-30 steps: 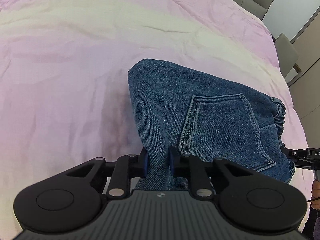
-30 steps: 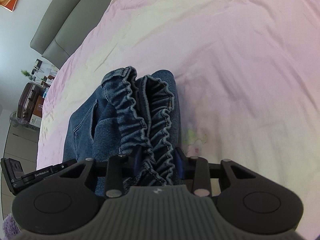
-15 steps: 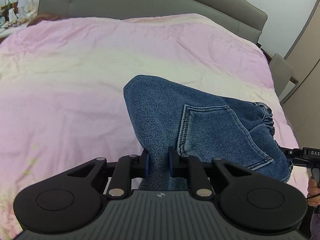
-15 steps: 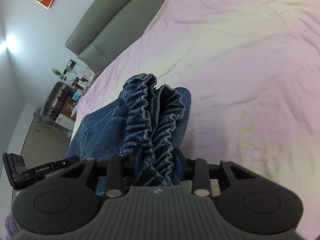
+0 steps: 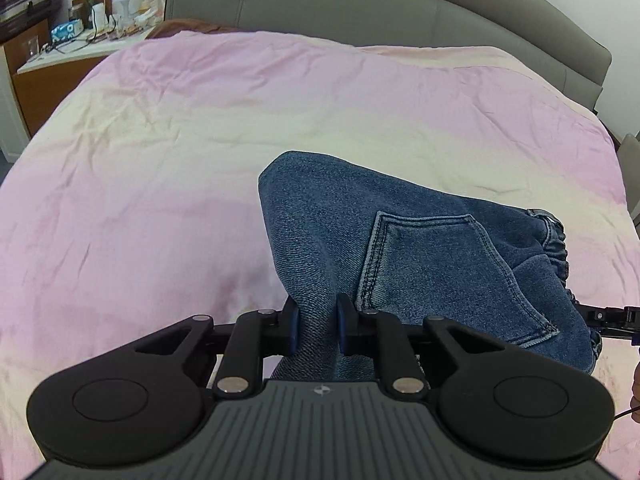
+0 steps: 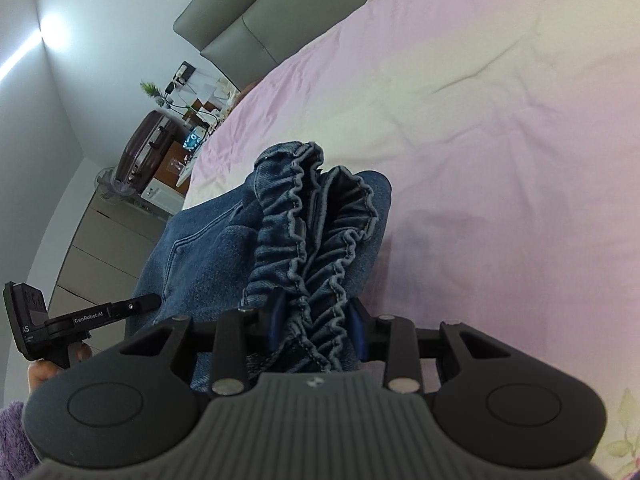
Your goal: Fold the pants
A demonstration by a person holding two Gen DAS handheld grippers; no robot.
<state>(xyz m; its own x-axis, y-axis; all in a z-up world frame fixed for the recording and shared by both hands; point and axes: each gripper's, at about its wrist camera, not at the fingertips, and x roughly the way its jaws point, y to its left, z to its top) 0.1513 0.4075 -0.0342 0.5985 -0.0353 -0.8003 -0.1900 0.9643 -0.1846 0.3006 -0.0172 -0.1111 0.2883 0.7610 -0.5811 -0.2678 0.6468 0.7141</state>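
Blue denim pants [image 5: 420,248] with an elastic gathered waistband [image 6: 316,240] hang bunched above the pink bed sheet [image 5: 200,140], so folding looks only partly done; laying flat remains. Left gripper [image 5: 316,326] clamps a fabric fold; right gripper [image 6: 316,324] pinches the waistband. "GenRobot.AI" reads on the left gripper's side.

My view takes in a pink and cream sheet [image 5: 168,152], creased, across the whole bed, with a grey padded headboard [image 5: 360,4] behind it. Left of the bed I see a wooden nightstand [image 5: 44,76] (cluttered with cables, a blue box and bottles), a dark suitcase [image 6: 142,148], a small plant [image 6: 152,90] and a white wall [image 6: 80,20].
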